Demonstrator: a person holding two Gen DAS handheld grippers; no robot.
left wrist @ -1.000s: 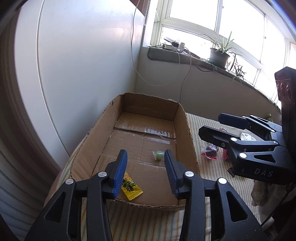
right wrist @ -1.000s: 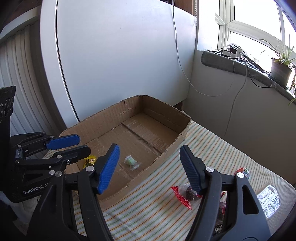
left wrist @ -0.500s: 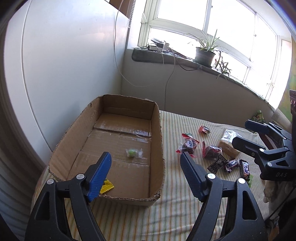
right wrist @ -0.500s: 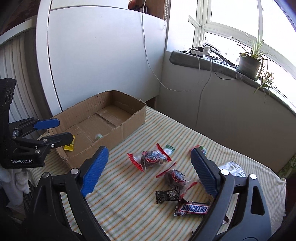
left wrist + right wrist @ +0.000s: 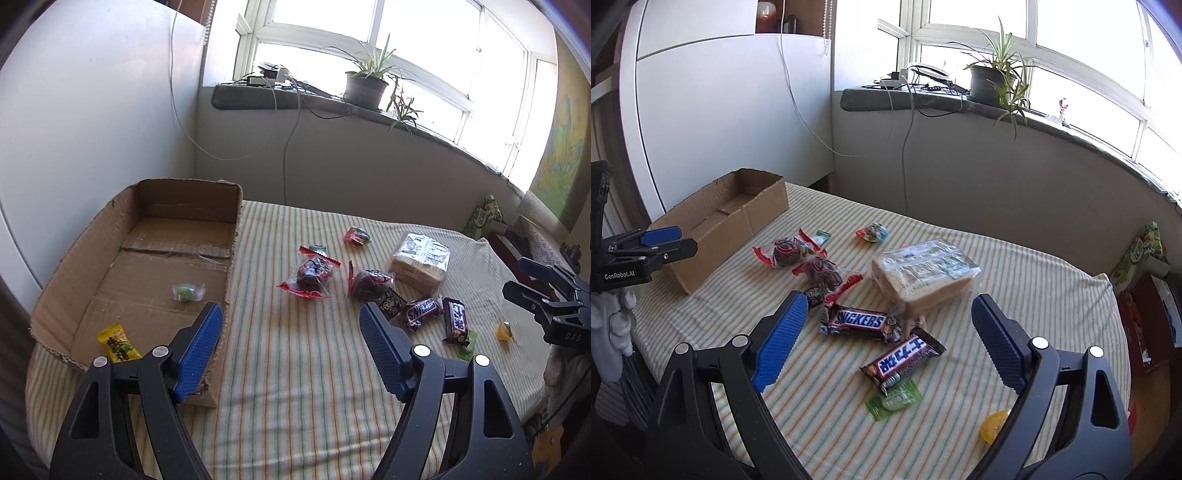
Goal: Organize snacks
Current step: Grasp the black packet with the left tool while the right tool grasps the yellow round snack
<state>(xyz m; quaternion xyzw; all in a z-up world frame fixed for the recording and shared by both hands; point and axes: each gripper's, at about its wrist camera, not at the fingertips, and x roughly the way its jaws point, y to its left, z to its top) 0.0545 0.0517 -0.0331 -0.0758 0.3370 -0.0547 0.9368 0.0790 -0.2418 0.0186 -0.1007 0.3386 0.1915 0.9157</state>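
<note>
A shallow cardboard box (image 5: 140, 280) (image 5: 713, 229) lies at the table's left end. Inside it are a yellow candy (image 5: 117, 343) and a green candy (image 5: 186, 291). On the striped cloth to its right lie two red-edged dark snack packs (image 5: 312, 275) (image 5: 788, 251), two Snickers bars (image 5: 858, 323) (image 5: 424, 310), a wrapped bread block (image 5: 923, 273) (image 5: 419, 260), a green sweet (image 5: 895, 398) and a yellow sweet (image 5: 995, 424). My left gripper (image 5: 291, 347) is open and empty by the box's near right corner. My right gripper (image 5: 886, 343) is open and empty over the Snickers bars.
Behind the table runs a window sill with a potted plant (image 5: 991, 79) and cables hanging down. A white cabinet (image 5: 720, 110) stands behind the box. A green carton (image 5: 1141, 251) and other items sit past the table's right end.
Both grippers swung right, away from the box, and their jaws widened. The right one went from the box edge to above the loose snacks; the candies stayed in the box.
</note>
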